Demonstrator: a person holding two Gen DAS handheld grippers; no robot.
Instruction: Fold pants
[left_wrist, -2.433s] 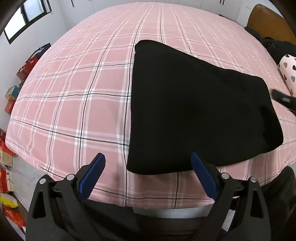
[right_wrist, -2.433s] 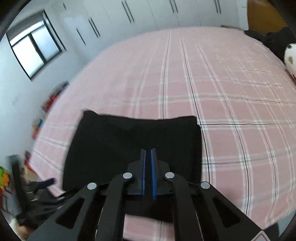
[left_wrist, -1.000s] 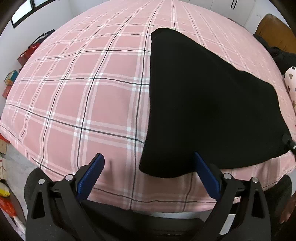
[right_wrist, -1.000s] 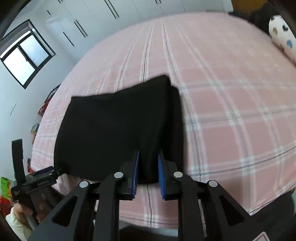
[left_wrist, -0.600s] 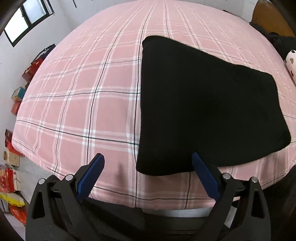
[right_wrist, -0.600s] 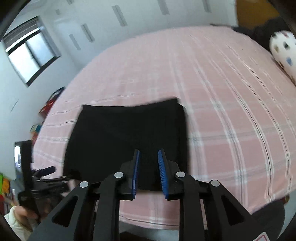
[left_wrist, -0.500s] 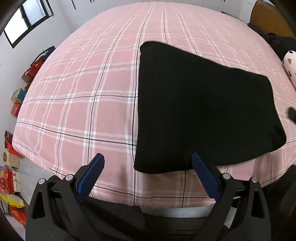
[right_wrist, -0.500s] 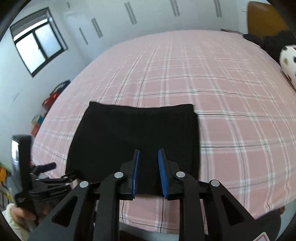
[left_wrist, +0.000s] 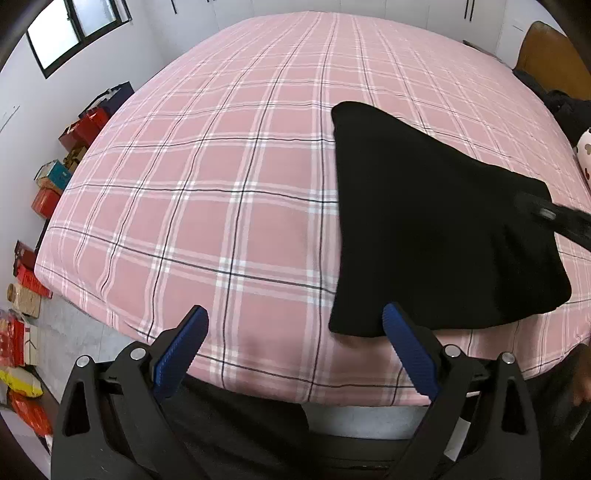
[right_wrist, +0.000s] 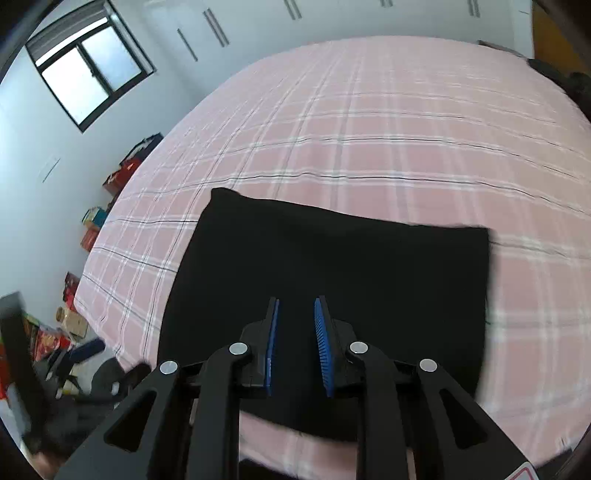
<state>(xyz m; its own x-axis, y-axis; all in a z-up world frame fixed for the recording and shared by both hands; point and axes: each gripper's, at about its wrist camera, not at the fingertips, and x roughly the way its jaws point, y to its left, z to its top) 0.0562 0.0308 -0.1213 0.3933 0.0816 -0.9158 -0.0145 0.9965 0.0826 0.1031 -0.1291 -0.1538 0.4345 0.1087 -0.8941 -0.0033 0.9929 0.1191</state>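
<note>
Left wrist view shows the black pants (left_wrist: 436, 229) already folded into a compact, thick rectangle with soft rounded corners, lying flat near the front edge of a bed (left_wrist: 221, 177) covered in smooth pink plaid cloth; the folding looks finished or nearly so. Its left gripper (left_wrist: 295, 343) hangs with its blue ribbed fingers (left_wrist: 177, 350) spread wide and empty. Right wrist view shows the right gripper (right_wrist: 295, 343) above the matte, fleecy-looking bundle, fingers narrowly parted, gripping nothing.
</note>
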